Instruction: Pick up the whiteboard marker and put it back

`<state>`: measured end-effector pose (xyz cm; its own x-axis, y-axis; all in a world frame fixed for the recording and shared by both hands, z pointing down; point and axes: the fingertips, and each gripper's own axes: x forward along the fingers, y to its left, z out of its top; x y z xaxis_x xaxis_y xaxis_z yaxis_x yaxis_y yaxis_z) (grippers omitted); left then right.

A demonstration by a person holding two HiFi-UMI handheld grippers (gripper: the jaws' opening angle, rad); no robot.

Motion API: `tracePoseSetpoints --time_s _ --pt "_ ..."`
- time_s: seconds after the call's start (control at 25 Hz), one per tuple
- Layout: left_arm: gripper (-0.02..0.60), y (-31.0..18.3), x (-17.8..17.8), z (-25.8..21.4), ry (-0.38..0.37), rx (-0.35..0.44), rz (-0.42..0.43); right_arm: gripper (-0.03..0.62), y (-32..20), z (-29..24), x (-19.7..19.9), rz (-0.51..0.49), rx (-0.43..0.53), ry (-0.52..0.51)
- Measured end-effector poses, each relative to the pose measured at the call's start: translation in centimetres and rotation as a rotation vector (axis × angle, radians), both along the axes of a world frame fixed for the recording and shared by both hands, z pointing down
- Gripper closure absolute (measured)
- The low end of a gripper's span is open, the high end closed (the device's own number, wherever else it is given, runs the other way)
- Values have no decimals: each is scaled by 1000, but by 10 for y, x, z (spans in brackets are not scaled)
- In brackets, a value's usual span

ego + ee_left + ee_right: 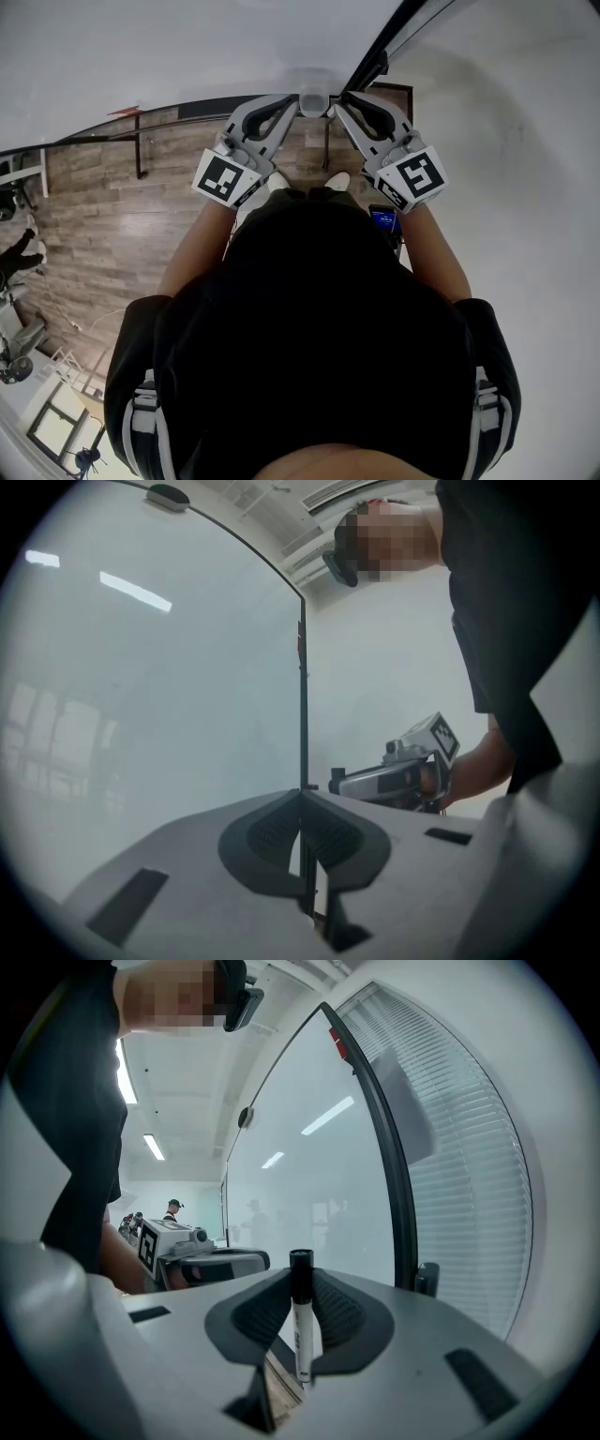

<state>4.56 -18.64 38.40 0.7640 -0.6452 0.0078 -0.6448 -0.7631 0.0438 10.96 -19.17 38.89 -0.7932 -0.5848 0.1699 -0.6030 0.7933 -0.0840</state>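
Observation:
A whiteboard marker [303, 1330] with a white body and a black cap stands upright between the pads of my right gripper [300, 1283], which is shut on it. My left gripper [302, 799] has its pads together, and I see nothing held in it. Both grippers point level at a glass whiteboard [309, 1157] with a dark frame, a short way apart. In the head view the left gripper [292, 101] and right gripper [342, 99] converge on a small white fitting [314, 99] at the board's edge. The marker does not show there.
The board's dark vertical frame [302, 696] runs straight ahead of the left gripper. Window blinds [469, 1166] lie to the right. Wood floor [103, 225] is below left, and a phone with a blue screen [384, 220] lies by my right arm. A person [173, 1208] stands far off.

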Motion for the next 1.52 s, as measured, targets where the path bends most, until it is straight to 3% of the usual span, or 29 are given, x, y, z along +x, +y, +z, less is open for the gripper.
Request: tracePoseSetpoints --time_s 0.64,1.2,1.52 --pt "577 -13 -8 18 -11 8 -44 530 -30 27 -20 29 -18 -23" --pt "577 -18 -11 40 -2 -24 -55 530 -53 96 -25 149 -146 -41" --pt "577 -18 -11 49 5 -48 -44 530 -54 131 -37 157 -194 -10"
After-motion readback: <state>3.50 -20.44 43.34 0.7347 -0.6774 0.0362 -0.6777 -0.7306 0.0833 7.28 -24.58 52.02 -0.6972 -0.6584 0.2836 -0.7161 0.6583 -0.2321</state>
